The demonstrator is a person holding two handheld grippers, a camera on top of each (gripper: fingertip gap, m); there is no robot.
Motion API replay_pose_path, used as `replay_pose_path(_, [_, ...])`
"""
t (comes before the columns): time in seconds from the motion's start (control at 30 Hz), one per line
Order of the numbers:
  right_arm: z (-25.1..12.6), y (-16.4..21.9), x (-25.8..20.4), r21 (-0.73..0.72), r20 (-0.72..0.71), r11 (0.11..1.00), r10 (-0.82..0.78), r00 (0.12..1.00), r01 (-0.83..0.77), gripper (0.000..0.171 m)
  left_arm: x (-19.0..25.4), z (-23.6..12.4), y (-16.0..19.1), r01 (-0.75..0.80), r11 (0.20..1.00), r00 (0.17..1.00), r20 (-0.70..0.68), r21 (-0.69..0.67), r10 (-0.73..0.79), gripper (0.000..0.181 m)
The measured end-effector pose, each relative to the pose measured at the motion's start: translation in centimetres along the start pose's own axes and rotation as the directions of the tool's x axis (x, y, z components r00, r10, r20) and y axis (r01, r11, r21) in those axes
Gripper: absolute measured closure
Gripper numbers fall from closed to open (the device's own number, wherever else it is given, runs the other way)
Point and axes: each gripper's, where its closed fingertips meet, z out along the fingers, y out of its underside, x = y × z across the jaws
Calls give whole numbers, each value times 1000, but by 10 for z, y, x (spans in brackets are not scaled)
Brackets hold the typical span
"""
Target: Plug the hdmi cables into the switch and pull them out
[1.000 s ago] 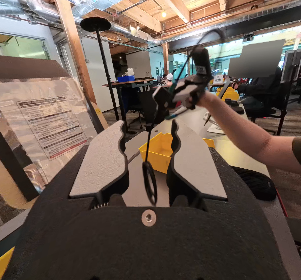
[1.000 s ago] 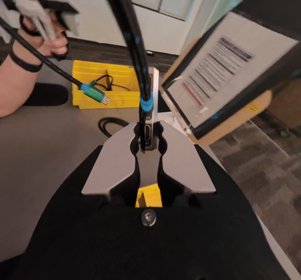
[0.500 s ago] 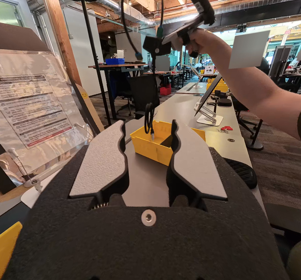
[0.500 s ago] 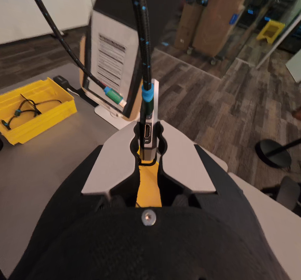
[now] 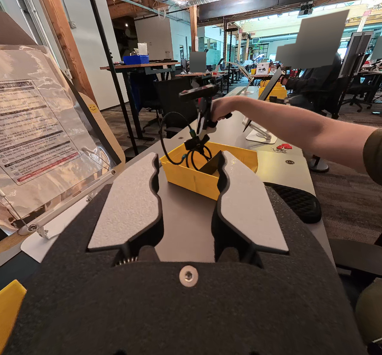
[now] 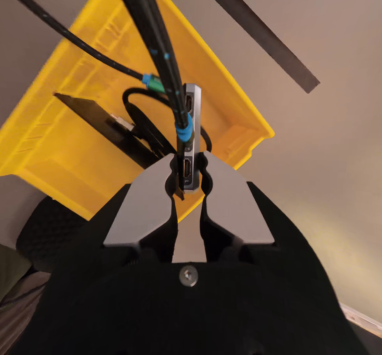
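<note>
My right gripper is shut on a flat grey switch, held edge-up over a yellow bin. A black braided HDMI cable with a blue collar is plugged into the switch. Its green-tipped far plug hangs loose beside it. The switch's own thin black lead coils in the bin by a black divider. In the left wrist view the right gripper holds the switch just above the bin, cables dangling in. My left gripper is open and empty, in front of the bin.
A tilted sign board in clear plastic stands at the left on the grey table. A black mesh pad lies at the right edge. A white stand and small red parts sit farther back. A person sits far right. The left gripper's tips are roughly 45 cm from the right gripper's.
The right gripper has swung down from head height with the switch and cables to just above the yellow bin. The left gripper has stayed open and tilted down slightly.
</note>
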Motion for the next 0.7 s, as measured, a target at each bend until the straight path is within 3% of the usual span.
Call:
replay_pose_path(0.13, [22,-1,3,-70,26,997,-41,999,43,150,-4,1,5,-4,1000,1000,13,-26,5,125])
replay_pose_path(0.23, [38,-8,15,-50,-36,997,-60,998,58,143,-15,-8,7,-4,998,997,74,-63,9,121])
replay_pose_path(0.37, [45,-14,21,34,-74,996,-84,994,87,135,-50,-48,20,20,980,959,281,-200,38,116])
replay_pose_path(0.47, [22,-20,24,146,-141,983,-88,986,109,138,-70,-90,36,90,942,902,428,-322,60,122])
replay_pose_path(0.57, [-22,-32,19,292,-243,946,-71,967,142,135,-81,-133,66,195,857,836,538,-477,110,126])
replay_pose_path(0.7, [-87,-55,-40,565,-248,806,-40,968,178,120,-105,-178,101,260,703,742,603,-661,293,140])
